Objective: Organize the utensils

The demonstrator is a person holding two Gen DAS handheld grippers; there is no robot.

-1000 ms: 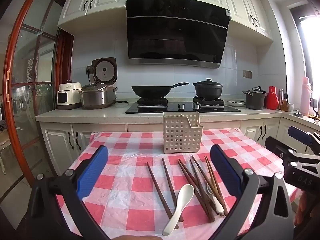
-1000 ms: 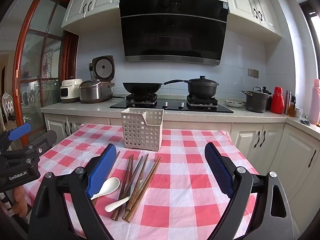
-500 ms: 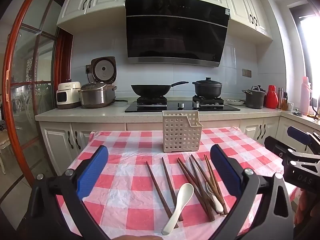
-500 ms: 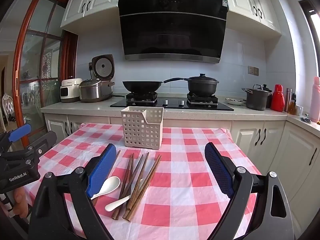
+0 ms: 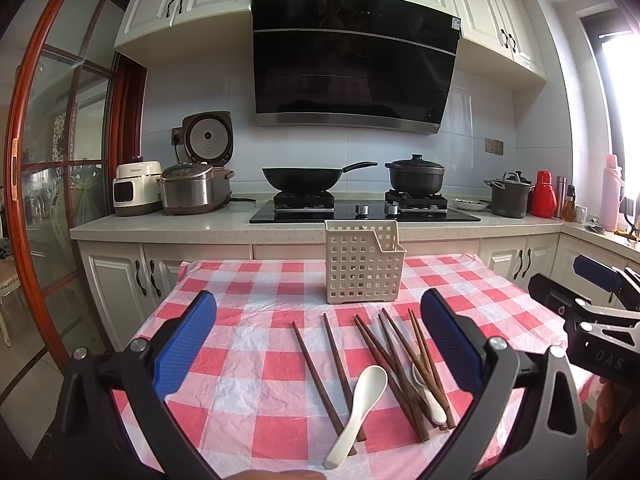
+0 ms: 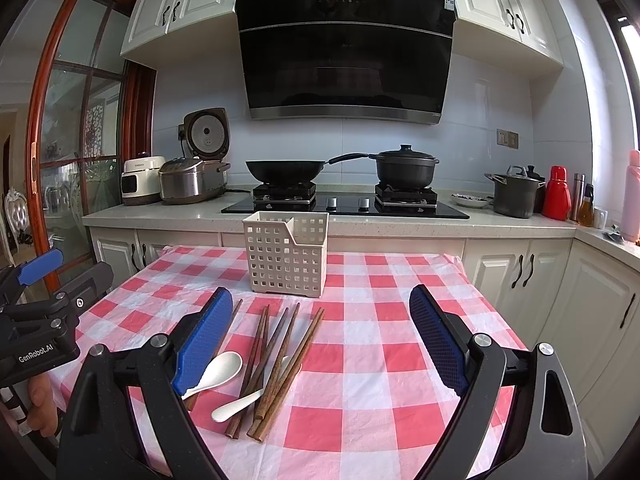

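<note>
A white perforated basket (image 5: 362, 264) (image 6: 286, 256) stands upright on the red-checked tablecloth (image 5: 248, 320). In front of it lie several brown chopsticks (image 5: 400, 364) (image 6: 276, 364), with two more (image 5: 320, 364) off to the left. One white spoon (image 5: 360, 404) (image 6: 218, 372) lies among them. A second spoon (image 5: 430, 396) (image 6: 236, 404) is partly under the sticks. My left gripper (image 5: 318, 300) hovers open above the near utensils and holds nothing. My right gripper (image 6: 321, 295) is also open and empty, just right of the pile.
Behind the table runs a counter (image 5: 160, 228) with rice cookers (image 5: 192, 192), a wok (image 5: 304, 178) and a pot (image 5: 416, 176) on the hob. The right gripper's black body (image 5: 592, 312) sits at the table's right edge, the left one's (image 6: 44, 312) at its left edge.
</note>
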